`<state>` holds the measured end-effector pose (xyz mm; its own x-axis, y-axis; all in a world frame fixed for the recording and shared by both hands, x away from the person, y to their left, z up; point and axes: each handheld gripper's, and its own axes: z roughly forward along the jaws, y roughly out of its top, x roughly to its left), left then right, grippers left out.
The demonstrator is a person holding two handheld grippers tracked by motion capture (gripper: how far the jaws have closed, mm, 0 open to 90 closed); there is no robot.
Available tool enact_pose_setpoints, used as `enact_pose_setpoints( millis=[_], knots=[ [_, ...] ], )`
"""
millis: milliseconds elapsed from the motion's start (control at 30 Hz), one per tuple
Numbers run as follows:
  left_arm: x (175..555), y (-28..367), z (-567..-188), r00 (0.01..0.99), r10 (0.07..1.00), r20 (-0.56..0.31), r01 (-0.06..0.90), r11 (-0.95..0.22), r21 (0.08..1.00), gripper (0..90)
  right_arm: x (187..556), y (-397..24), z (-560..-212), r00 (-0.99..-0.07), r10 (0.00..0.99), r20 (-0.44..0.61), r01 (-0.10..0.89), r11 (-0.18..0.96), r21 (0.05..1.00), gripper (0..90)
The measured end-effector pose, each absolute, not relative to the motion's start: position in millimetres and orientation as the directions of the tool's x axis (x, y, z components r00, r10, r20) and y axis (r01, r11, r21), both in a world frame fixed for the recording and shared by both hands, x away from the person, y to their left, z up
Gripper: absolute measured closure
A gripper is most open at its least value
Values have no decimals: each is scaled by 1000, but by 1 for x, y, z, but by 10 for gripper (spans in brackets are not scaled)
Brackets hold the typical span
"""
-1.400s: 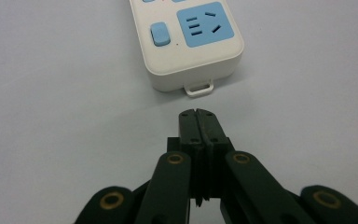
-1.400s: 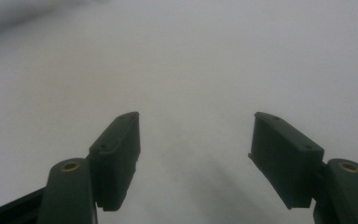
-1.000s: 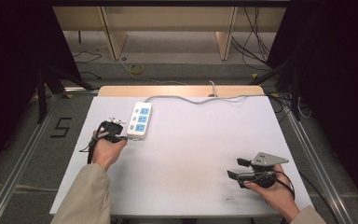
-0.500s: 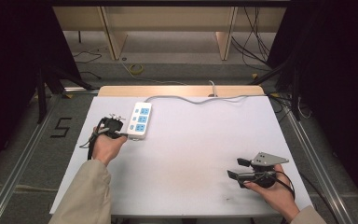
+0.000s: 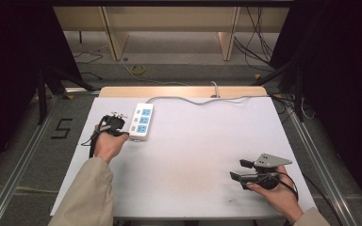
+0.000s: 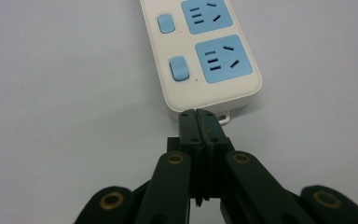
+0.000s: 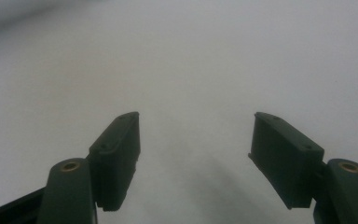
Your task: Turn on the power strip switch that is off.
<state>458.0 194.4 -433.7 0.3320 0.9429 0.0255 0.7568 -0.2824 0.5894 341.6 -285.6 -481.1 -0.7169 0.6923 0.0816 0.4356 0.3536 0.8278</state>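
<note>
A white power strip [image 5: 141, 121] with blue sockets lies at the far left of the white table [image 5: 202, 146]. In the left gripper view the strip [image 6: 205, 56] shows two blue sockets and two blue switches. My left gripper [image 5: 124, 135] is at the strip's near end. Its jaws are shut with nothing between them, and the tips [image 6: 198, 114] touch or almost touch the end of the strip. My right gripper [image 5: 239, 170] is held low at the near right of the table. It stands open [image 7: 196, 140] over bare tabletop.
The strip's grey cable [image 5: 193, 100] runs along the table's far edge to the right and drops off the back. A wooden shelf frame [image 5: 169, 28] stands beyond the table. Dark curtains flank both sides. A "5" [image 5: 62, 128] is marked on the floor at the left.
My left hand has edged slightly forward beside the power strip. The right gripper has not moved.
</note>
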Motion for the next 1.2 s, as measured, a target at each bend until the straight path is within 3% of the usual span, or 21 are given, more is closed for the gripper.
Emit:
enact_pose_setpoints(
  millis=[1200],
  knots=[
    [477,191,-428,322,946,37,766,-284,577,898,342,-286,-481,-720,689,80,431,354,830,336]
  ],
)
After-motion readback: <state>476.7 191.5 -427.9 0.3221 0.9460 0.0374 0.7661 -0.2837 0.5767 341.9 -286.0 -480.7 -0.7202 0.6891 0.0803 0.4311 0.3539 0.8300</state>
